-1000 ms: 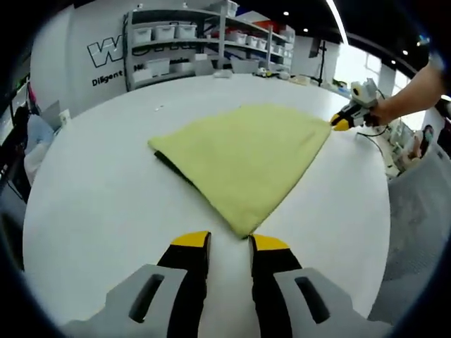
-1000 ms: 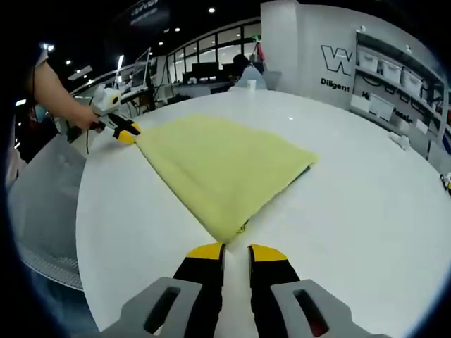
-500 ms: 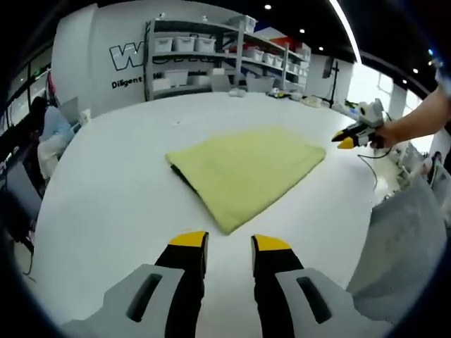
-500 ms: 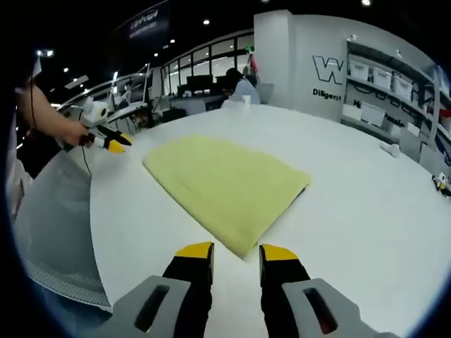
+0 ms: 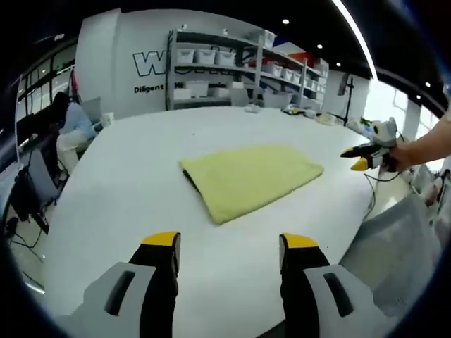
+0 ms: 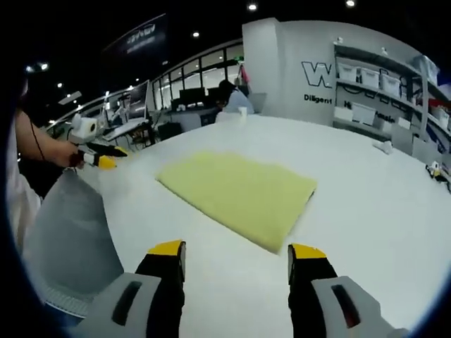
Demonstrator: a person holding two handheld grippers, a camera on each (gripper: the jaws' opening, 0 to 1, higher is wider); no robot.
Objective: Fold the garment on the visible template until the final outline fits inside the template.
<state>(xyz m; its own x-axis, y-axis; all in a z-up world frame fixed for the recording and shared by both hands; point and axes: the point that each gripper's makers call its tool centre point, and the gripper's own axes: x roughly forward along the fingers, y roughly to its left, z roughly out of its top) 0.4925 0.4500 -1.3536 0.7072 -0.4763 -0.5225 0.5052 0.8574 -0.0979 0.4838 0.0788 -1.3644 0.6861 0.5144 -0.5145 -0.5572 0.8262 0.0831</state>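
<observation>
Folded yellow garment (image 5: pixel 248 178) lying flat on white round table (image 5: pixel 127 183), ahead of left gripper (image 5: pixel 230 243) and well clear of its yellow-tipped jaws. Jaws spread wide, nothing between them. Off to the right beyond the cloth, right gripper (image 5: pixel 361 163) held in a hand (image 5: pixel 403 156) past the table edge, apart from the garment.

From the right gripper view: same garment (image 6: pixel 239 196) ahead of right gripper (image 6: pixel 239 252), jaws wide apart and empty. To the left, left gripper (image 6: pixel 102 162) in a hand (image 6: pixel 60 153), off the cloth. Grey mesh fabric (image 6: pixel 70 246) draped near the table edge. Behind the table, shelving with bins (image 5: pixel 211 67) against a lettered wall (image 5: pixel 151 65); a seated person (image 5: pixel 74 127) at far left.
</observation>
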